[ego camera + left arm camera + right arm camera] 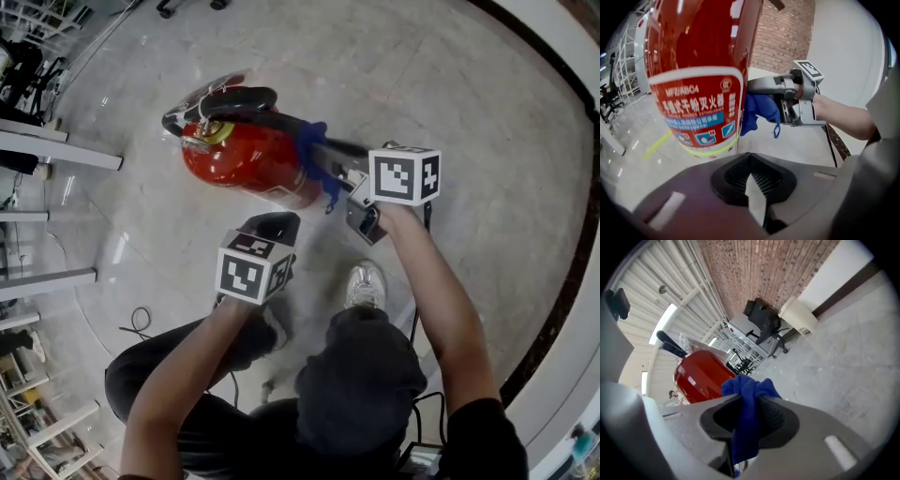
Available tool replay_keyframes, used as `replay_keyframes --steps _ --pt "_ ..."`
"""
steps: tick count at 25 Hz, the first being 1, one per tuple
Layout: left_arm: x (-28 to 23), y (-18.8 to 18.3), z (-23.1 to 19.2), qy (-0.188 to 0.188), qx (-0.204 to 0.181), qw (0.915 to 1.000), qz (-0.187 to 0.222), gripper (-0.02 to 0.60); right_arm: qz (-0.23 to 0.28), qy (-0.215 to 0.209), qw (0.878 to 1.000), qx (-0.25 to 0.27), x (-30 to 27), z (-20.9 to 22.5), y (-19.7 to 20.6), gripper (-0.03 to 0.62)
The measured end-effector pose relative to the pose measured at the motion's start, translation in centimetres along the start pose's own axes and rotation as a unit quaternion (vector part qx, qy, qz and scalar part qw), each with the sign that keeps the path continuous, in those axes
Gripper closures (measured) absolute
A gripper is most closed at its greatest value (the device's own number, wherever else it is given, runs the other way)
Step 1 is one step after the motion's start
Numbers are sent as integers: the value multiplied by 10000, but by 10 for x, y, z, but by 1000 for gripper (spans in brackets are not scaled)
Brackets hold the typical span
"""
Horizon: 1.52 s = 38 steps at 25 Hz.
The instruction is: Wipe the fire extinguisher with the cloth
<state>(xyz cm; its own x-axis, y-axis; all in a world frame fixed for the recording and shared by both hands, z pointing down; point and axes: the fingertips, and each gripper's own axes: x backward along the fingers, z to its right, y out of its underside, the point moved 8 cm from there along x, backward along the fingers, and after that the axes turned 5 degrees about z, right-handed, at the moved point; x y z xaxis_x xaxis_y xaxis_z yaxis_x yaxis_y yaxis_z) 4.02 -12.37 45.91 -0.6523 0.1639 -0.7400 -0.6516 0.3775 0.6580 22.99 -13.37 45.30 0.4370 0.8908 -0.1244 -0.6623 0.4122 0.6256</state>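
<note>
Right gripper [750,414]: fingers clamped on blue cloth [749,392]. Left gripper [757,199]: fingers closed, empty; fire extinguisher [696,70] just ahead, unbraced. Risk: wiping push tips fire extinguisher; bunched cloth slips free.

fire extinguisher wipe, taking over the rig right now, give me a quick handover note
Left gripper: shut, empty, just short of the extinguisher.
Right gripper: shut on the blue cloth, cloth against the extinguisher's side.
The extinguisher stands upright on the floor.
Done: cloth is on it; how much is wiped cannot be told.
Left: likely wipe around the rest of the body.
</note>
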Motion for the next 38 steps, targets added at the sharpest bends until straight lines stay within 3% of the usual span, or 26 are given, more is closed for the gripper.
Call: replay_keyframes --steps 10,13,17,24,30,38 --pt "37 -29 2 -179 -147 9993 302 577 682 -871 9902 857 18 -100 -81 496" --pt "40 -32 5 -187 -151 9992 324 577 691 -891 9877 1080 17 -109 -90 496" --pt "39 -32 7 -171 -141 9993 309 577 491 -517 9934 895 8 -85 -80 496" --pt "25 -21 1 -147 -72 9997 158 577 4 -3 9998 198 -9 -13 -28 496" --pt "3 -7 -5 -110 30 9999 9 577 -255 237 9989 -316 -26 43 8 496" --pt "-25 -1 5 125 222 9996 -148 577 -919 741 9918 -496 -45 98 50 496"
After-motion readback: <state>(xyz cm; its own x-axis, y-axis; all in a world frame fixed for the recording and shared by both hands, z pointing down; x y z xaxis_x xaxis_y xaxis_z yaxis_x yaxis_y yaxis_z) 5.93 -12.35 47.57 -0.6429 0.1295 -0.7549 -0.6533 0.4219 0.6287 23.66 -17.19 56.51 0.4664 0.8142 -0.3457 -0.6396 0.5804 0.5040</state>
